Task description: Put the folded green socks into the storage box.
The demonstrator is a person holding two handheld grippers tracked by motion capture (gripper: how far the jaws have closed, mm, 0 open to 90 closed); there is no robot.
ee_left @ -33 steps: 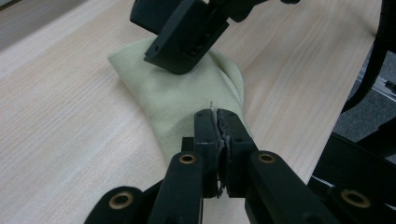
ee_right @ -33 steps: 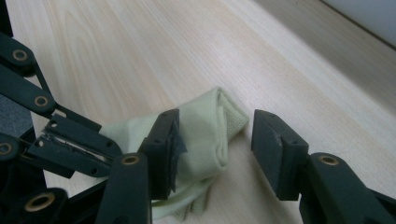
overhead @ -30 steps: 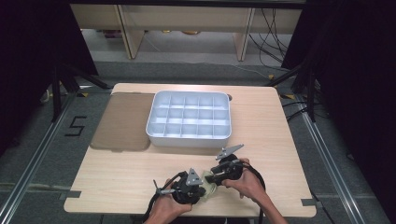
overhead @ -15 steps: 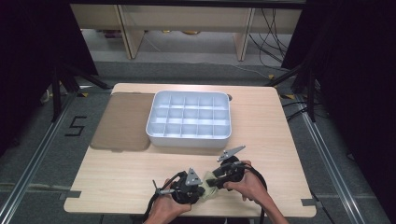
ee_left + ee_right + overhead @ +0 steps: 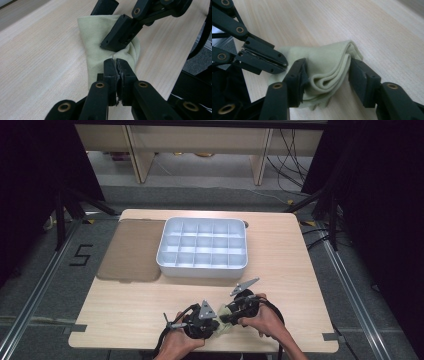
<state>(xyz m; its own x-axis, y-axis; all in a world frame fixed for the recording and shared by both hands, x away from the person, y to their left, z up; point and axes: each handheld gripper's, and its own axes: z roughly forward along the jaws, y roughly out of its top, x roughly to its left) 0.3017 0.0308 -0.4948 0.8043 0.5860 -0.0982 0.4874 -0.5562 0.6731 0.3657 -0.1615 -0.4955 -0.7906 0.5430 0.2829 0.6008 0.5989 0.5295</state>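
Note:
A pale green cloth (image 5: pixel 100 32) lies folded and bunched on the wooden table (image 5: pixel 280 270) near its front edge, small between the two hands in the high view (image 5: pixel 223 323). My left gripper (image 5: pixel 115 61) is shut, pinching the cloth's near edge, and its black jaws also show at the cloth's left side in the right gripper view (image 5: pixel 284 62). My right gripper (image 5: pixel 327 72) straddles the thick folded bundle (image 5: pixel 329 67). Its jaws have just been closing and both pads press on the cloth. In the left gripper view the right gripper (image 5: pixel 111 21) comes in from above.
A white tray (image 5: pixel 202 268) divided into several compartments stands at the middle of the table. A brown mat (image 5: pixel 130 250) lies to its left. The table's front edge runs just below the hands, and cables trail off it.

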